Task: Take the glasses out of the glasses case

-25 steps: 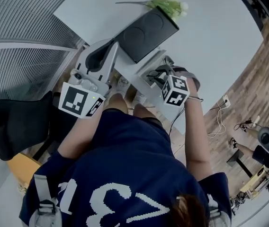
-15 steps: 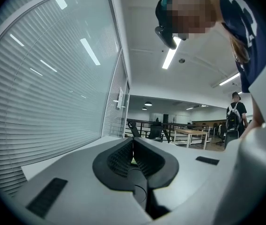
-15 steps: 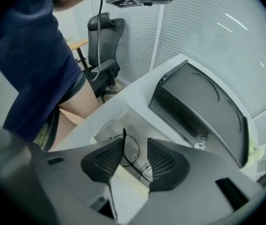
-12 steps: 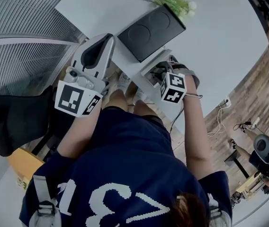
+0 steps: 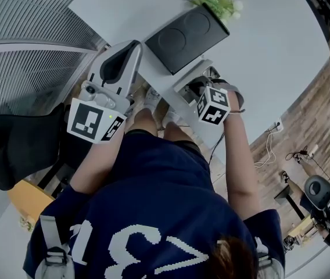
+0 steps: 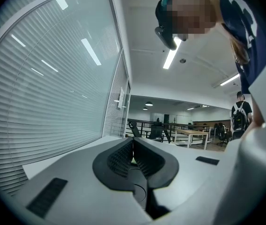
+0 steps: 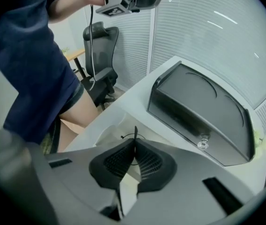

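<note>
A white glasses case lies open near the front edge of the white table. Thin black wire glasses rest in it. My right gripper points steeply down over the case, and its jaws have closed on a thin black part of the glasses that sticks up between the pads. In the head view the right gripper sits at the table's near edge. My left gripper hovers level off the table's left corner. Seen in its own view, the left gripper is shut and holds nothing.
A black box with a small knob stands just behind the case, also visible as the black box in the head view. A green plant lies beyond it. A black office chair stands at the left, and cables lie on the wooden floor.
Both grippers stay in about the same places. Only the head view has shifted a little.
</note>
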Motion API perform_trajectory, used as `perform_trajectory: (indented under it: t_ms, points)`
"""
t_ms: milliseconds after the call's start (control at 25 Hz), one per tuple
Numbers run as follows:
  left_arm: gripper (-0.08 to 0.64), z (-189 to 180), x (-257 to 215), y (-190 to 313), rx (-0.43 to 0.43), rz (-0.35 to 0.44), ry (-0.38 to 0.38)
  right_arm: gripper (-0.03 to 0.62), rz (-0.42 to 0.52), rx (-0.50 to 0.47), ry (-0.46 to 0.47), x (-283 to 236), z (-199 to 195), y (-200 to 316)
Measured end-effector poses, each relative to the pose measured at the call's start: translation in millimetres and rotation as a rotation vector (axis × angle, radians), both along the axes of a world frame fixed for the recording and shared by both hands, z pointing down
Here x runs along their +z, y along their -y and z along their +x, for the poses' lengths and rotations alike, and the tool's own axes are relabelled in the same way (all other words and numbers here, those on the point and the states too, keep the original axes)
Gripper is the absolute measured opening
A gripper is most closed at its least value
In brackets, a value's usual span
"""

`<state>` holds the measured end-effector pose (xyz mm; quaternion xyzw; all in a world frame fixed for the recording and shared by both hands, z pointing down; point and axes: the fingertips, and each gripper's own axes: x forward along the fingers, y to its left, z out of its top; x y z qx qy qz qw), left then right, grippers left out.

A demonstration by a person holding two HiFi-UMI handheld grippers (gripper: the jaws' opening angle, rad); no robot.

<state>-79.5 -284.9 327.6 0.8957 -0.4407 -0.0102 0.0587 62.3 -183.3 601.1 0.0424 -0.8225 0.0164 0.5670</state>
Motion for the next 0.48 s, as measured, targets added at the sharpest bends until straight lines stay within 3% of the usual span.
perform_trajectory:
  t_ms: [200, 480]
  points:
    - [0.014, 1.2, -8.8, 0.0, 0.001, 0.020, 0.004, 0.028, 0.006, 0.023, 0.159, -41.0, 0.0, 0.5]
    - [0.014, 9.7, -28.9, 7.7, 0.021, 0.069, -0.005, 0.028, 0.021, 0.164, 0.414, -106.6, 9.2, 12.7]
